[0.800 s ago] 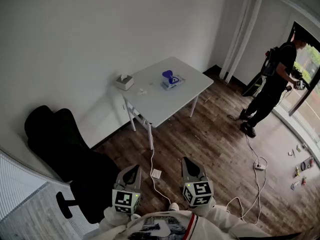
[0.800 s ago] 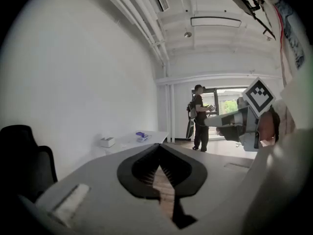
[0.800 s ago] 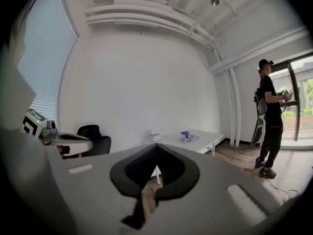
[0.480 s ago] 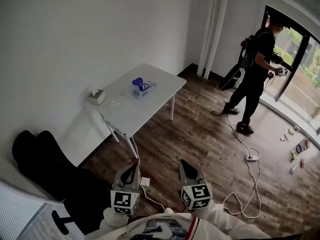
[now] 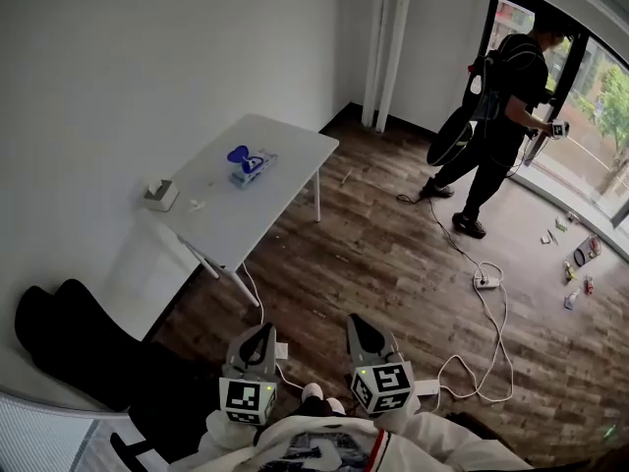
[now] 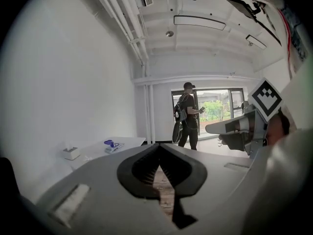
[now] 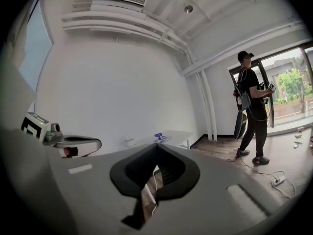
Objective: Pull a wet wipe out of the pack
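- The pack lay near the middle of the white desk, well apart from both tools, with open floor between.
- It looked like a flat, pale packet with a blue part standing at its top. Whether that was a raised lid or something resting on it was too small to tell, and no wipe could be made out.
- A tissue box sat at the desk's corner by the wall, apart from the pack.
- The left tool was closed, its pads together at the tip with nothing between them, and was held low, close to the wearer's body.
- The right tool was likewise closed and empty, just beside the left.
- The wipe would probably be thin, limp, damp and very light. It could cling to the next sheet and stretch or tear if snatched.
- The best hold seemed to be the free tip at the opening, pinched well in and drawn up steadily.
- The pack itself looked soft and light, likely with a slick film, so it would tend to lift or skid with the pull. One tool pressing down an end clear of the opening would steady it.
- Another person stood by the window, well away from the desk, and a cable trailed across the floor.
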Available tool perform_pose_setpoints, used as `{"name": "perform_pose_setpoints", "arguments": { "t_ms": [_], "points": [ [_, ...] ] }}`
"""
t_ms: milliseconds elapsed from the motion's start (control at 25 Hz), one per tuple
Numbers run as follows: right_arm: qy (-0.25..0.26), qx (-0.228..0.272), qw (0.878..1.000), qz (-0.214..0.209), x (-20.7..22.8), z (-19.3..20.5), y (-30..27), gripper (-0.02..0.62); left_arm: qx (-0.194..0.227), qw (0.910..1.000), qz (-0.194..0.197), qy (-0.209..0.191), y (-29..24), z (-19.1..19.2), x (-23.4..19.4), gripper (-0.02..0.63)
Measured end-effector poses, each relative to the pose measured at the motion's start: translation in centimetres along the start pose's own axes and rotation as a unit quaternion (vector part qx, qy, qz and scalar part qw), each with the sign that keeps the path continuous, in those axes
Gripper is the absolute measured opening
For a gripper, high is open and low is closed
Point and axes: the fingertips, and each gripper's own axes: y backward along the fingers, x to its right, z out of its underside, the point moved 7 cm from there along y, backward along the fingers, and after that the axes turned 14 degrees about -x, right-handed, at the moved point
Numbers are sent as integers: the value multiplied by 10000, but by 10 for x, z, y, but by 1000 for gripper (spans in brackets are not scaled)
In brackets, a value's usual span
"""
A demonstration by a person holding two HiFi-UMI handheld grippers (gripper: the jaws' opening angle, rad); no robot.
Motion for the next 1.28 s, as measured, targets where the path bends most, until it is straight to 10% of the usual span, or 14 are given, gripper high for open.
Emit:
{"name": "perform_pose_setpoints", "arguments": {
  "t_ms": [1280],
  "points": [
    [-172,299,9927,1157,33,-64,-67,5,524,9947,872,-162,-116,-57,-66,5]
  ]
}}
